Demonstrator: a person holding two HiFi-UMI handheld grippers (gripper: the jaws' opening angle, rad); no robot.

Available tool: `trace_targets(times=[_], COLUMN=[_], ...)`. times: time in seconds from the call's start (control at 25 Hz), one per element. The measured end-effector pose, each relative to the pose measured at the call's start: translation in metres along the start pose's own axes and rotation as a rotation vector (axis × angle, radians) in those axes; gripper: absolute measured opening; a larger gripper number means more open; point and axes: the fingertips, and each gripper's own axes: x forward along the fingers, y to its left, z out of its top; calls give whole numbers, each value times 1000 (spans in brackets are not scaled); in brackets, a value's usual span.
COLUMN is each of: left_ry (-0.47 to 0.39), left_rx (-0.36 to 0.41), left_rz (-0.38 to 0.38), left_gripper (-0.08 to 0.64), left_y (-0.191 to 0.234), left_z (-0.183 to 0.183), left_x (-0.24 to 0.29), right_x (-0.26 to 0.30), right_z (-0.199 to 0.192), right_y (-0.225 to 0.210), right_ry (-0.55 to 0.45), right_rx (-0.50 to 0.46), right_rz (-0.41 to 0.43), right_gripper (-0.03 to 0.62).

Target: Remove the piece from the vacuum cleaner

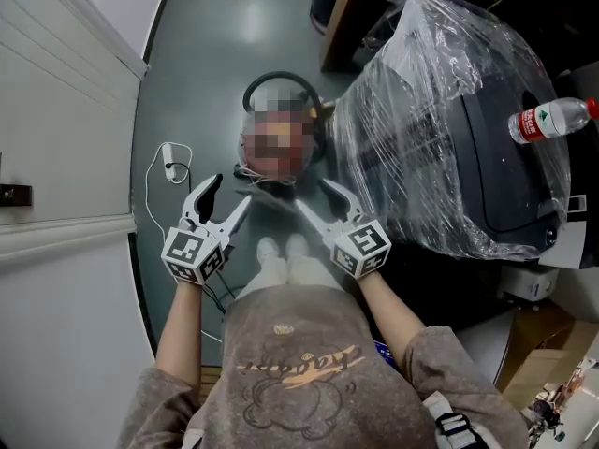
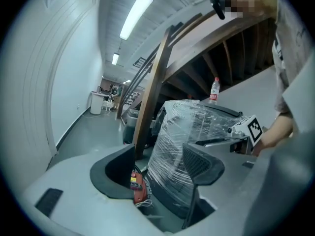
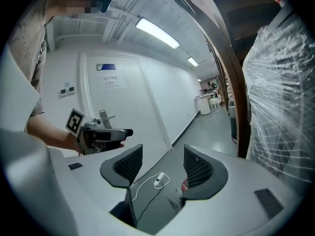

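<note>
The vacuum cleaner lies on the grey floor ahead of my feet; its black hose loop (image 1: 281,79) shows in the head view, while a mosaic patch covers most of the body. In the left gripper view, part of its red body (image 2: 139,188) shows low between the jaws. My left gripper (image 1: 232,193) (image 2: 160,166) is open and holds nothing. My right gripper (image 1: 312,195) (image 3: 160,166) is also open and empty. Both hover above the floor, short of the vacuum, with their tips angled toward each other. Which piece of the vacuum is meant, I cannot tell.
A large machine wrapped in clear film (image 1: 440,120) (image 2: 182,146) stands close on the right, a water bottle (image 1: 552,120) on top. A white plug and cable (image 1: 168,166) (image 3: 158,181) lie on the floor at left. A wooden stair beam (image 2: 152,92) rises behind. White door (image 1: 56,110) at left.
</note>
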Motion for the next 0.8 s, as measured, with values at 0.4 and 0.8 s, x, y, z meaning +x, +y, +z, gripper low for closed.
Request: trace_targets(times=[0.4, 0.8], left_ry=[246, 431], left_rx=[59, 96], left_rz=[-133, -212], left_gripper=[281, 281], left_y=[35, 91], left_z=[-141, -317], left_x=[69, 138], right_x=[59, 130], right_z=[-121, -302], right_y=[-47, -96], right_ry=[213, 394], right_rx=[-24, -24], right_rz=[-2, 22], right_gripper=[232, 232])
